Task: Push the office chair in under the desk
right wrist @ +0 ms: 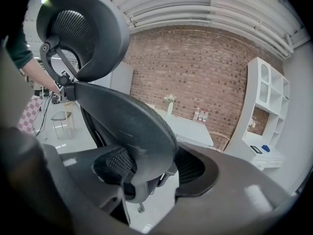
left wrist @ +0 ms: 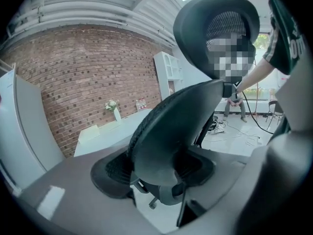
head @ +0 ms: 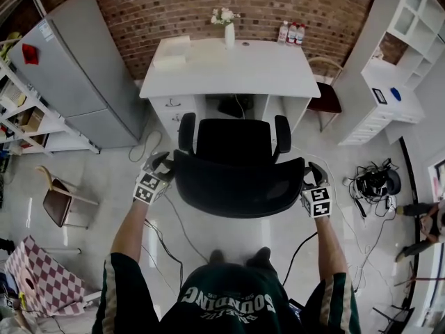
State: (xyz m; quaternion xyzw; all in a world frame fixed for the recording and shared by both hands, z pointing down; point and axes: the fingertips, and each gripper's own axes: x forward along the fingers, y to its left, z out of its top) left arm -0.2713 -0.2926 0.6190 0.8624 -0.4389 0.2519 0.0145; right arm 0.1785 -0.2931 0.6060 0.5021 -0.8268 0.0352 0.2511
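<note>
A black mesh office chair (head: 235, 145) faces the white desk (head: 229, 68), its seat front near the desk's knee opening. Its curved backrest (head: 236, 186) is nearest to me. My left gripper (head: 161, 164) is shut on the backrest's left edge, my right gripper (head: 311, 175) on its right edge. In the left gripper view the backrest (left wrist: 176, 126) runs between the two pads (left wrist: 111, 174), with the headrest (left wrist: 215, 28) above. The right gripper view shows the same grip: the backrest (right wrist: 132, 126) passes between the pads (right wrist: 195, 168) of the right gripper (right wrist: 156, 173). The left gripper (left wrist: 159, 173) holds likewise.
On the desk stand a vase of flowers (head: 228, 30) and bottles (head: 292, 32). A grey cabinet (head: 76, 68) stands left of the desk, white shelving (head: 389, 82) and a wooden chair (head: 325, 97) to its right. Cables (head: 372, 183) lie on the floor at right, a small chair (head: 59, 200) at left.
</note>
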